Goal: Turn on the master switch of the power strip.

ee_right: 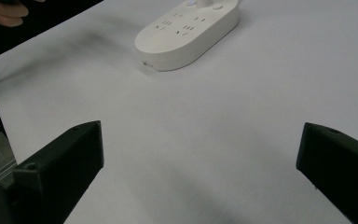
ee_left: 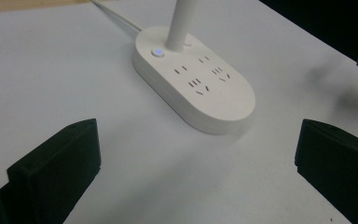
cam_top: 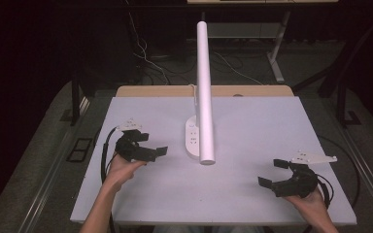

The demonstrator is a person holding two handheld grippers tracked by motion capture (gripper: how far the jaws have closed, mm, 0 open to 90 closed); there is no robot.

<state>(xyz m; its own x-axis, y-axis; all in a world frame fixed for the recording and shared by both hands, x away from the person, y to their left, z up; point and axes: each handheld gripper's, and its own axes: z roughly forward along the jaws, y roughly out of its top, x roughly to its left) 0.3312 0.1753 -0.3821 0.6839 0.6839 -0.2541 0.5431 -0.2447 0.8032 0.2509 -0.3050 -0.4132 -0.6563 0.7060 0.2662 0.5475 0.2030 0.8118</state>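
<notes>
White desk lamp (cam_top: 205,87) stands mid-table, oval base (ee_left: 200,86) carrying socket outlets and lit blue button (ee_left: 157,52); thin white cord (ee_left: 116,18) runs off toward far edge. Left gripper (cam_top: 151,144) low over white tabletop (cam_top: 252,126), left of base, jaws spread wide, grasping nothing. Right gripper (cam_top: 273,172) near front right corner, well apart from base, jaws likewise released and empty

Both tongs (cam_top: 153,144) (cam_top: 272,172) agape (hand-held)
</notes>
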